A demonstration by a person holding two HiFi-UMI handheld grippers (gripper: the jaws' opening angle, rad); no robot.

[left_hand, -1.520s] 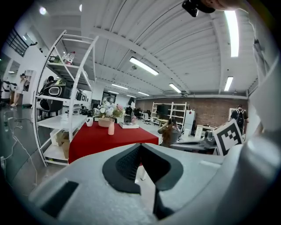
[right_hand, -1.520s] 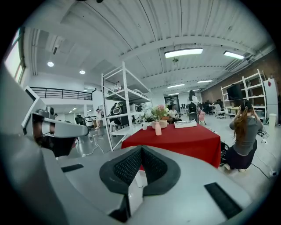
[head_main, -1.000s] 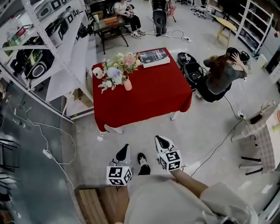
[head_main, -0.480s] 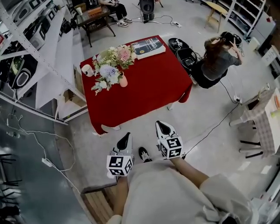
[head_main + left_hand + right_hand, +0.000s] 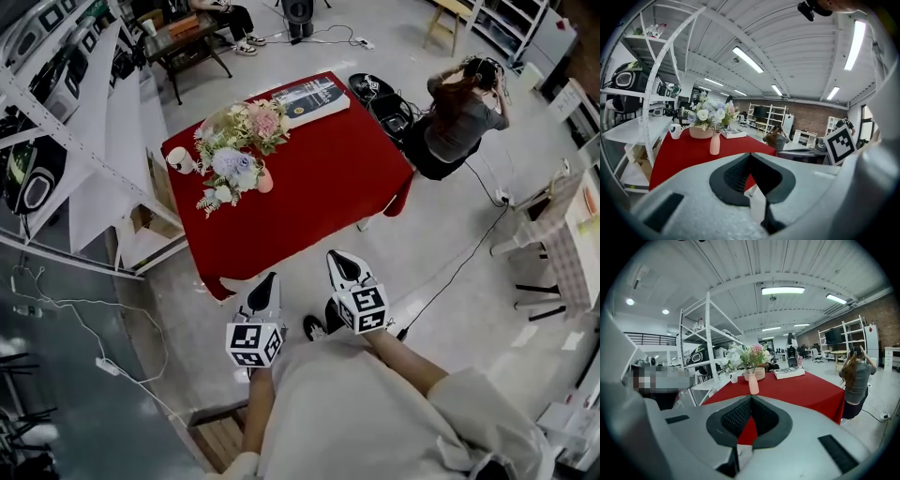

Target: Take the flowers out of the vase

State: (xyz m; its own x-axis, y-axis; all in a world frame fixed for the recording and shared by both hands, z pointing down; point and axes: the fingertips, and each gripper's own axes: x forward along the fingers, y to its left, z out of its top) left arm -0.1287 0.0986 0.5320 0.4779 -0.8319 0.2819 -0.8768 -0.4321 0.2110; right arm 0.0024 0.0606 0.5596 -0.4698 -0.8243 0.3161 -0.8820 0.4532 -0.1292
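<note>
Head view | L gripper (image 5: 266,282) closed, empty | R gripper (image 5: 338,265) closed, empty | flowers (image 5: 231,165) in vase (image 5: 265,182) on red table (image 5: 319,178)

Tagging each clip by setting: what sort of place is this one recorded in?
Probably an open workshop or lab hall, not a home: white metal shelving holding appliances, cables trailing over a bare floor, and a red-clothed table standing alone.
</note>
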